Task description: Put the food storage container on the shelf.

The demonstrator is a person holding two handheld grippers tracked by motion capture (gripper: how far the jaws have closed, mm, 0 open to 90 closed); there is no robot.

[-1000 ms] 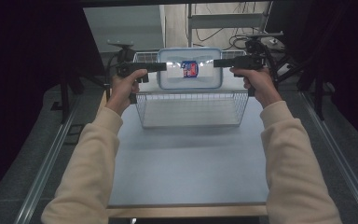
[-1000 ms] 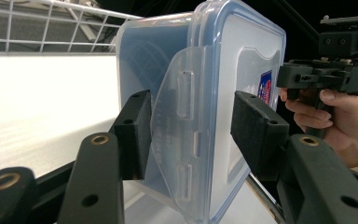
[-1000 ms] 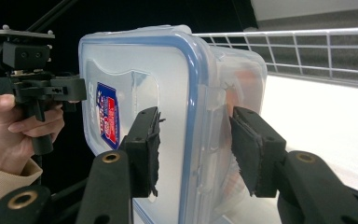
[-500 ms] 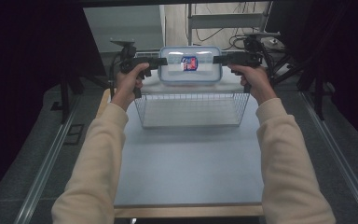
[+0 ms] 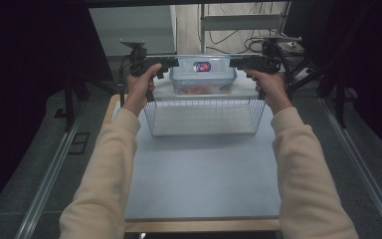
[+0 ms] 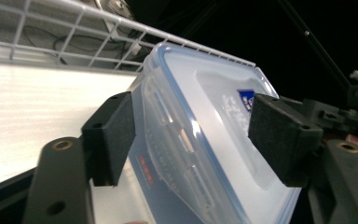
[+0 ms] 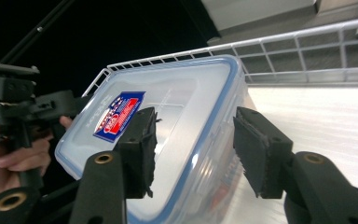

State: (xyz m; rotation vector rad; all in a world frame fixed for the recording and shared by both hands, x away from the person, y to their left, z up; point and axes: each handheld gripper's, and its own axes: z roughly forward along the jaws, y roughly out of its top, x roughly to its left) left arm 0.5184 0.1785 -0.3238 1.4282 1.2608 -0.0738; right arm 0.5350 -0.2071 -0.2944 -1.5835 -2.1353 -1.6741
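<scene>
**Box at far edge, both grips loose**

Basket (image 5: 204, 117) sits near me on the surface (image 5: 204, 184). Box (image 5: 204, 74) is just beyond it, at the far edge, lid on. My left fingers (image 6: 193, 135) have just been opening; they straddle its left end, pads look clear of it. My right fingers (image 7: 193, 149) straddle the right end, also just opening, half open, gaps visible.

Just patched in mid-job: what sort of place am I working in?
Probably a lab or recording rig, not a kitchen: dark curtains round a bare table, loose cables behind, one wire basket as prop.
</scene>
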